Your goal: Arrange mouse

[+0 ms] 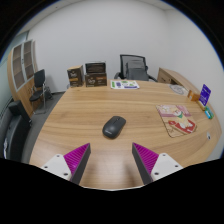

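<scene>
- The gripper hovers over the near edge of the table, its two fingers spread wide apart with nothing between them; only the tips and their magenta pads show, the rest being cut off below.
- The computer mouse, dark and rounded, lies flat on the table just ahead of the fingers, roughly midway between them and clear of both.
- The table is a large one with a light wood-grain top and a curved near edge; most of its surface is bare.
- Toward the right edge lies a mouse pad with a pink and white printed picture; its design is too small to make out.
- Near the far right corner stands a small blue and purple item; I cannot tell what it is, and no writing on it can be read.
- At the far edge lie some flat papers.
- Beyond the table stand two brown cartons with dark printed labels, unreadable.
- A black office chair sits behind the far edge, another chair at the left by a shelf.
- The walls are plain white.
</scene>
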